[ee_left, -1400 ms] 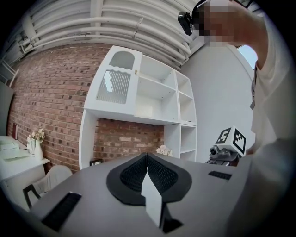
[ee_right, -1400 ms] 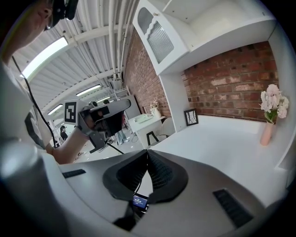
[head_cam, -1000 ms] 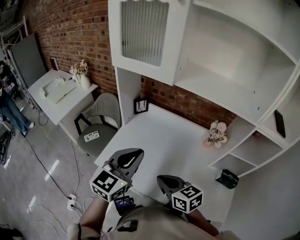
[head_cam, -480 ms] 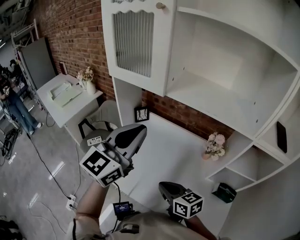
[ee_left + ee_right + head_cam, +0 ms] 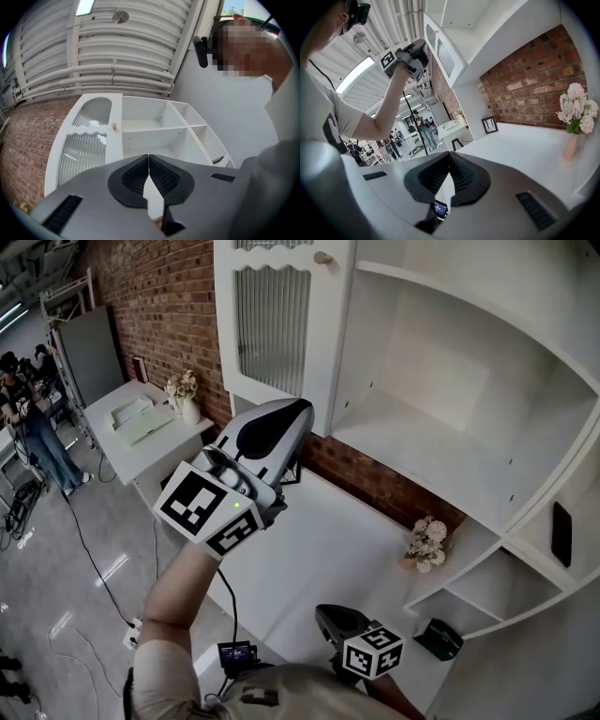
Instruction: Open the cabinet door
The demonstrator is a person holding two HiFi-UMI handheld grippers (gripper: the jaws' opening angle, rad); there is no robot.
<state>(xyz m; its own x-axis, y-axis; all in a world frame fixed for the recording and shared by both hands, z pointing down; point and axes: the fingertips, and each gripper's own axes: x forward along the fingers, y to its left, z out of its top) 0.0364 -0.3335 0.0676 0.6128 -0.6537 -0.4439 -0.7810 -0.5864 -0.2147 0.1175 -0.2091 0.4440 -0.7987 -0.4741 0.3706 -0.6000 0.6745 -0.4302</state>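
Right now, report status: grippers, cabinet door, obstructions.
Left gripper jaws shut, empty, below knob, not touching. Right gripper shut, empty, low over desk. Cabinet door closed. Path to knob clear.

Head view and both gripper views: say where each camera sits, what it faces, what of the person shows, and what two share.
Head view: on the head, steeply down at the desk and cabinet door; shows left gripper, right gripper, forearm.
Left gripper view: on that gripper, tilted up at the cabinet door and ceiling; shows shut jaws, shirt.
Right gripper view: on that gripper, across the desk; shows shut jaws, left arm.
Shared, head and left gripper views: the knob.
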